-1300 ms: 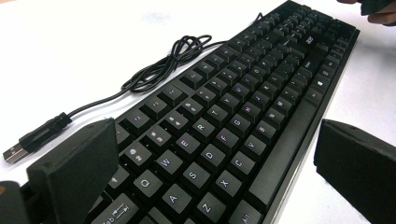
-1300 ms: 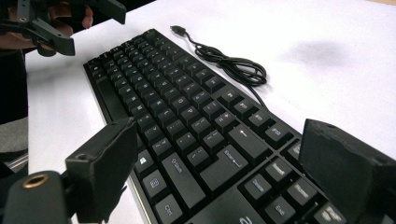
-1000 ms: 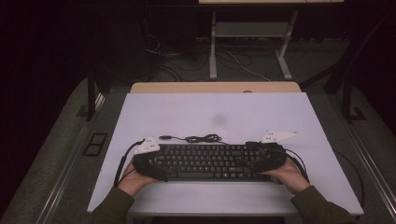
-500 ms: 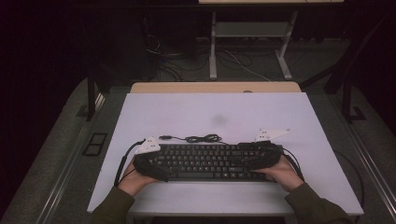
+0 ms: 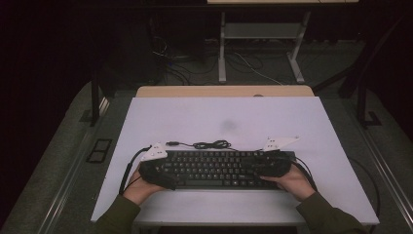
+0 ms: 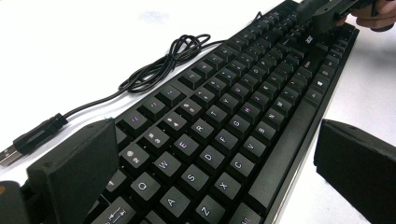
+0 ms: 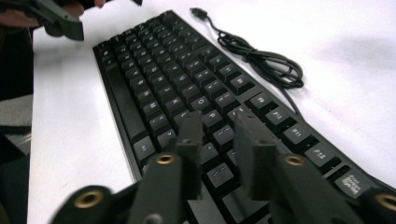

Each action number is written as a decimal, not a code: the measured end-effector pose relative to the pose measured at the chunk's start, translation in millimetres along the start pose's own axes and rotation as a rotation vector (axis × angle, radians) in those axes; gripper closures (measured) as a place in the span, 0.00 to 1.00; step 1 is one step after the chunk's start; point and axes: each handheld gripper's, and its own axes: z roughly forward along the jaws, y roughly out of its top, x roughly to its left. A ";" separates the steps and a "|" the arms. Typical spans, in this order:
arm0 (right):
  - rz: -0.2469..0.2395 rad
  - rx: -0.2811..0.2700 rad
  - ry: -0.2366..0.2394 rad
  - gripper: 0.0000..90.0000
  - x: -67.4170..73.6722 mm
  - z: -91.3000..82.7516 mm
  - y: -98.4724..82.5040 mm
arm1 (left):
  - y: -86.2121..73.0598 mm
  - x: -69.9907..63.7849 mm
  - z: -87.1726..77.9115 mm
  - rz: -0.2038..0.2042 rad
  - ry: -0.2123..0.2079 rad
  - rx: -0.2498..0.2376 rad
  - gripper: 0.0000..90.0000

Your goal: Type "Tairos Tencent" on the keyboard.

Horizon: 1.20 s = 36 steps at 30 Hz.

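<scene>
A black keyboard (image 5: 214,168) lies flat near the front of the white table (image 5: 219,112), with its coiled cable (image 5: 209,145) just behind it. My left gripper (image 5: 165,170) is at the keyboard's left end. In the left gripper view it (image 6: 217,126) is wide open, its jaws straddling the keyboard (image 6: 224,116) from back to front. My right gripper (image 5: 249,163) hovers over the right-hand keys. In the right gripper view it (image 7: 217,119) is open by about one key's width above the keyboard (image 7: 173,70), with nothing between its jaws.
The cable (image 6: 159,70) ends in a loose USB plug (image 6: 28,140) lying on the table. A wooden strip (image 5: 224,91) runs along the table's far edge. Beyond it are a metal stand (image 5: 258,44) and floor cables. Bare table lies behind the keyboard.
My right gripper has moved left from the keyboard's right end to above the keys. The left gripper and the keyboard have stayed about where they were.
</scene>
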 end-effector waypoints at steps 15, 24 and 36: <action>-0.012 0.090 0.038 0.99 5.7 8.8 -3.5 | -0.1 -0.7 0.7 0.003 -0.001 0.003 0.00; -0.023 0.131 0.030 0.99 7.6 14.4 -6.7 | -0.2 -1.0 1.1 0.004 -0.002 0.003 0.00; -0.028 0.166 0.021 0.99 7.4 18.1 -9.3 | 0.4 -1.5 2.0 0.005 0.000 0.005 0.00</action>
